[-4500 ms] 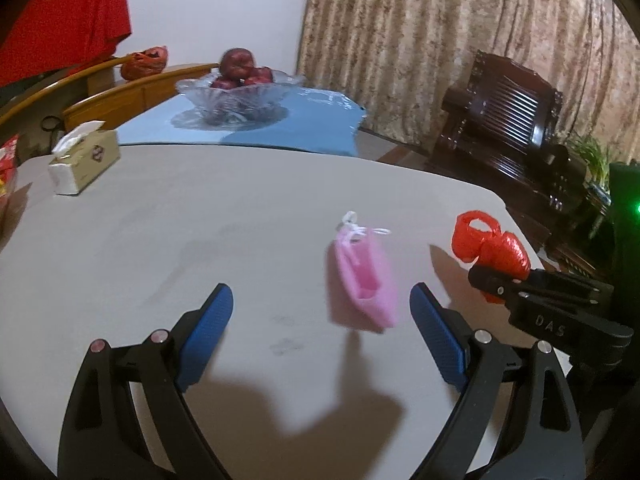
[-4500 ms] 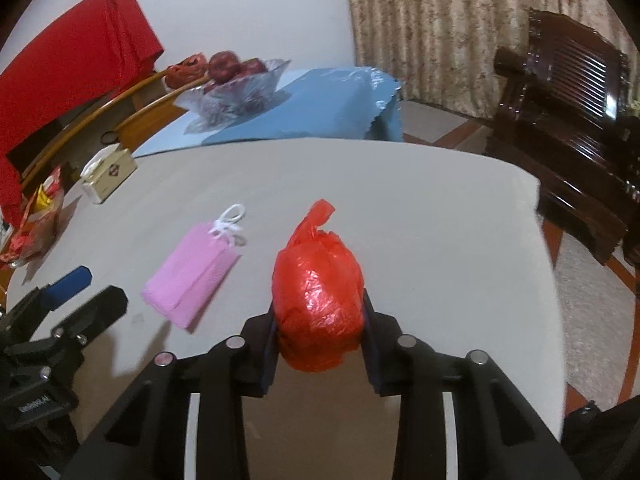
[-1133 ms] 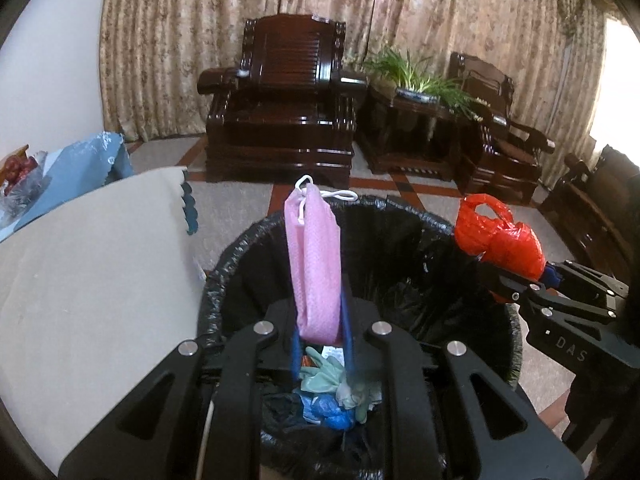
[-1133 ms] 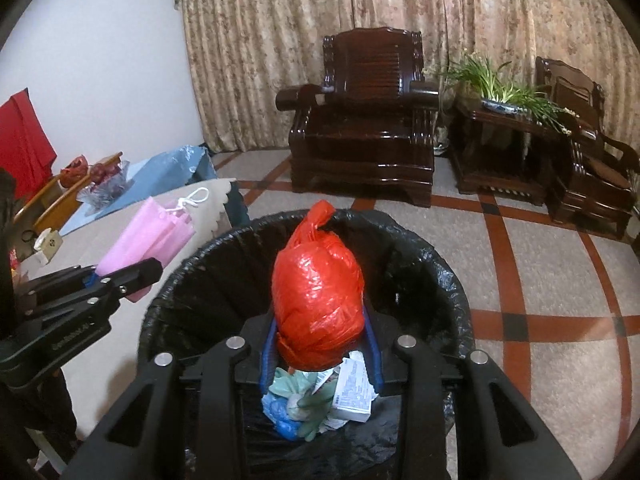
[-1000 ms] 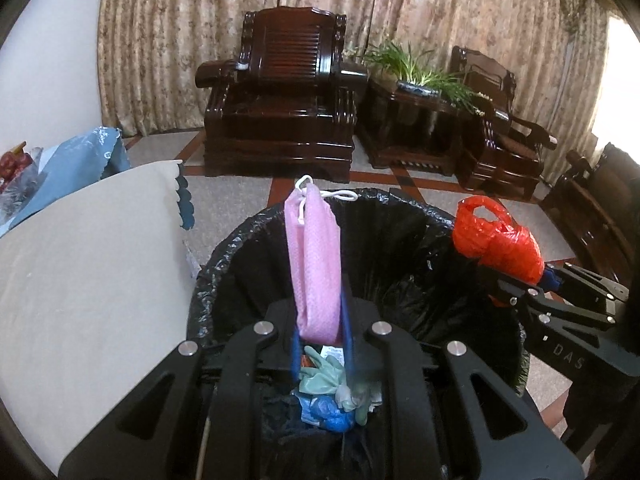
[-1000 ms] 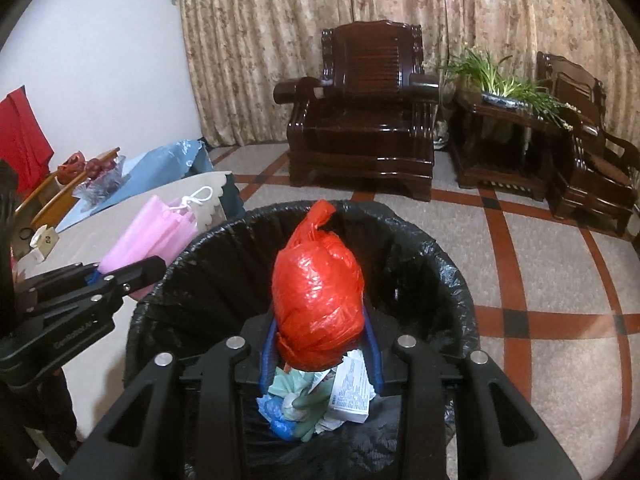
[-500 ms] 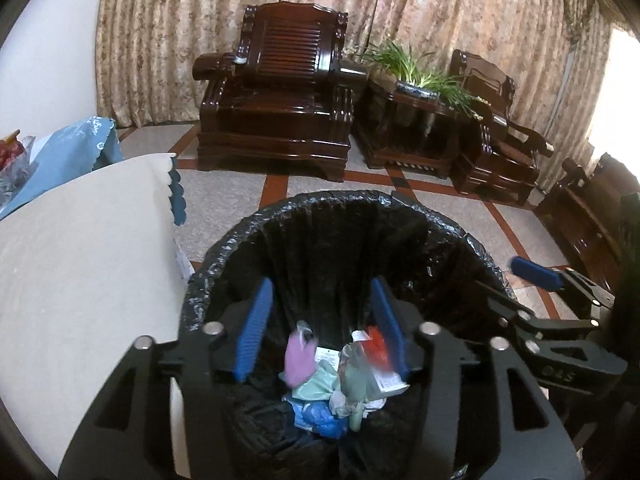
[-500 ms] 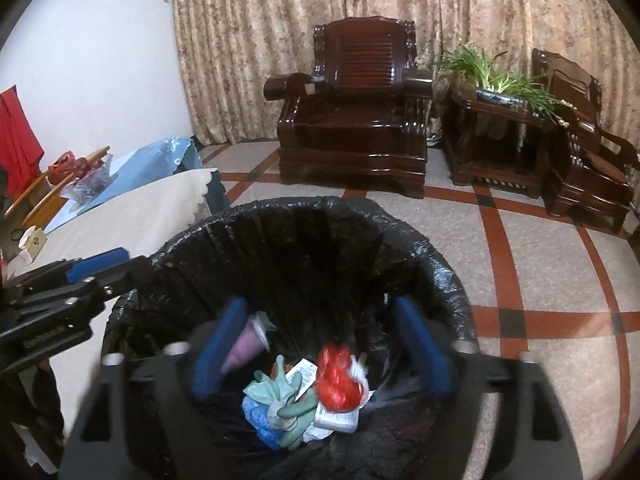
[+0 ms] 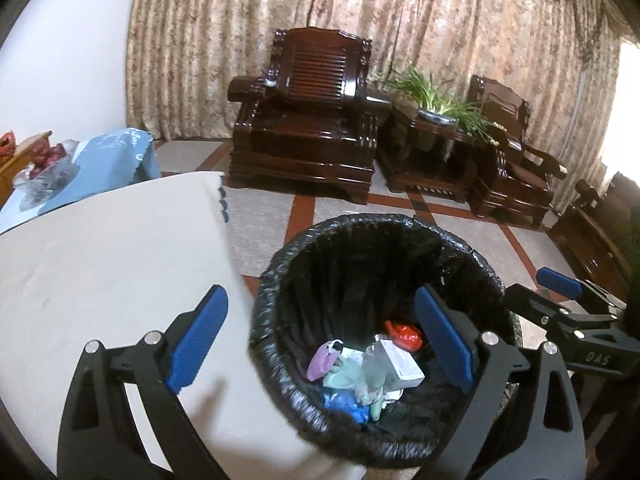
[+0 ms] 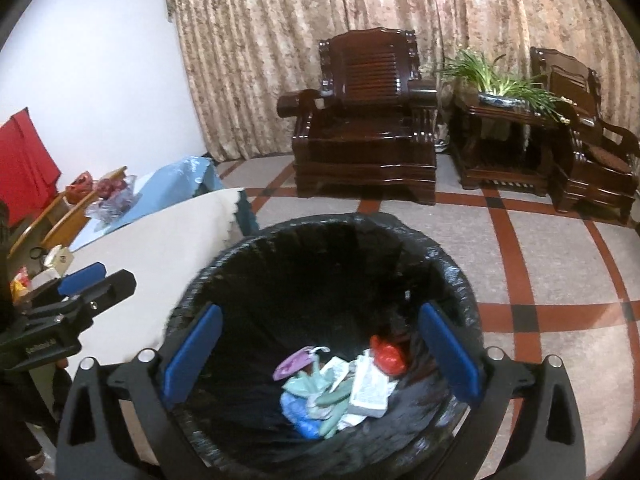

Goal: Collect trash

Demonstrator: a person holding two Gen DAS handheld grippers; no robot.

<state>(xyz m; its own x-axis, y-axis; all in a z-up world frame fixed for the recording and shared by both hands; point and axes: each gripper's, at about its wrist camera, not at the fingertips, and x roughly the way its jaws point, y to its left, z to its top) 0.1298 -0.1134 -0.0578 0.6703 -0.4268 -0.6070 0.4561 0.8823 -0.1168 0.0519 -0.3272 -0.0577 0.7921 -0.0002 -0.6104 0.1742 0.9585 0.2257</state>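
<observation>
A bin with a black liner (image 9: 276, 268) (image 10: 460, 280) stands on the floor just below both grippers. The pink bag (image 9: 322, 358) (image 10: 294, 362) and the red bag (image 9: 406, 332) (image 10: 388, 354) lie at its bottom among a white box (image 9: 402, 364) and teal gloves. My left gripper (image 9: 320, 312) hangs over the bin's left rim, its jaws opening wide with nothing between them. My right gripper (image 10: 320, 320) is centred above the bin, its jaws also opening and holding nothing. One of its blue pads (image 9: 558, 282) shows at the right of the left wrist view.
A table under a cream cloth (image 9: 100, 260) (image 10: 160, 248) adjoins the bin on the left. Dark wooden armchairs (image 9: 316, 120) (image 10: 368, 140) and a side table with a plant (image 10: 500, 92) stand by the curtain. Tiled floor (image 10: 540, 260) lies to the right.
Both grippers went from shut to wide open. The pink bag and the red bag fell from them into the bin. The left gripper rose and shifted towards the table.
</observation>
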